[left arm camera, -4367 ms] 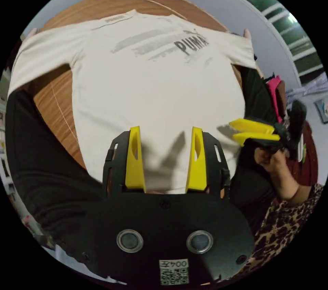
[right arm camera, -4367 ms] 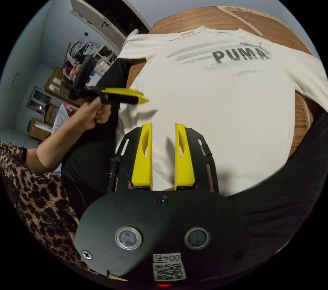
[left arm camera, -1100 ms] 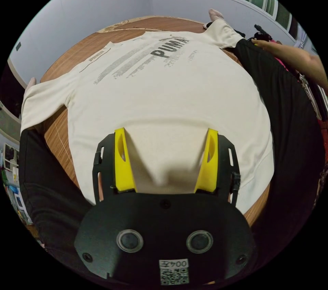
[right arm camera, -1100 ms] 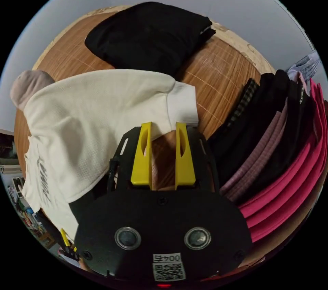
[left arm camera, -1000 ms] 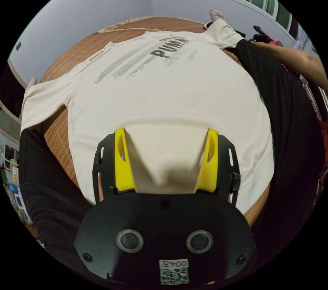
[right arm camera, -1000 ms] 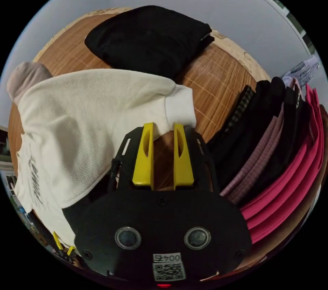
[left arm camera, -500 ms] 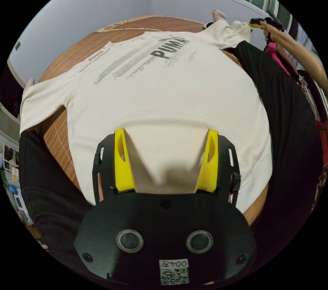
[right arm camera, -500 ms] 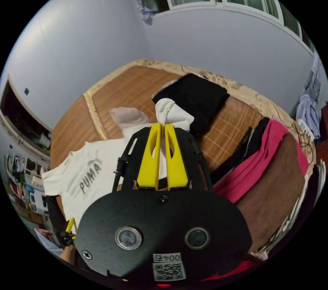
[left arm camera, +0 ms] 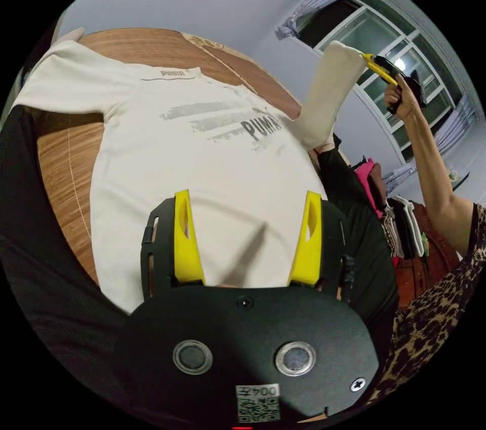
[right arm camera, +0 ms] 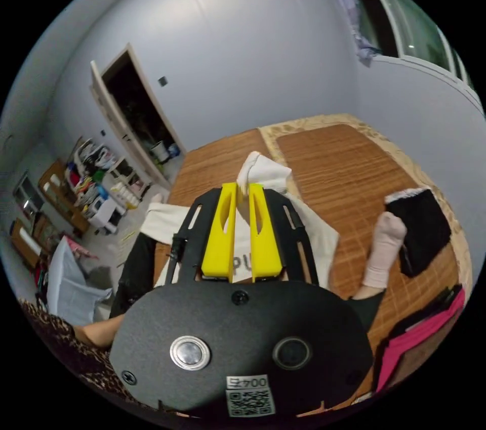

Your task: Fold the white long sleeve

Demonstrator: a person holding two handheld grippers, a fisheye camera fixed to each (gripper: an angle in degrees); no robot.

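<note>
right tool (right arm camera: 243, 192) apparently pinches sleeve (left arm camera: 324, 96) aloft.

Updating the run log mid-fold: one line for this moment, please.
stage: sleeve fold | right gripper: shut on sleeve cuff, lifted | left gripper: open over shirt hem | shirt: flat on mat

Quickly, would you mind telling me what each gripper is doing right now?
Left gripper: open, jaws wide above the white shirt, holding nothing.
Right gripper: shut on the shirt's sleeve cuff, lifted up.

A woven bamboo mat (right arm camera: 349, 172) carries the white long sleeve (left arm camera: 202, 146), spread flat, and a folded black garment (right arm camera: 422, 230) lying well apart.
</note>
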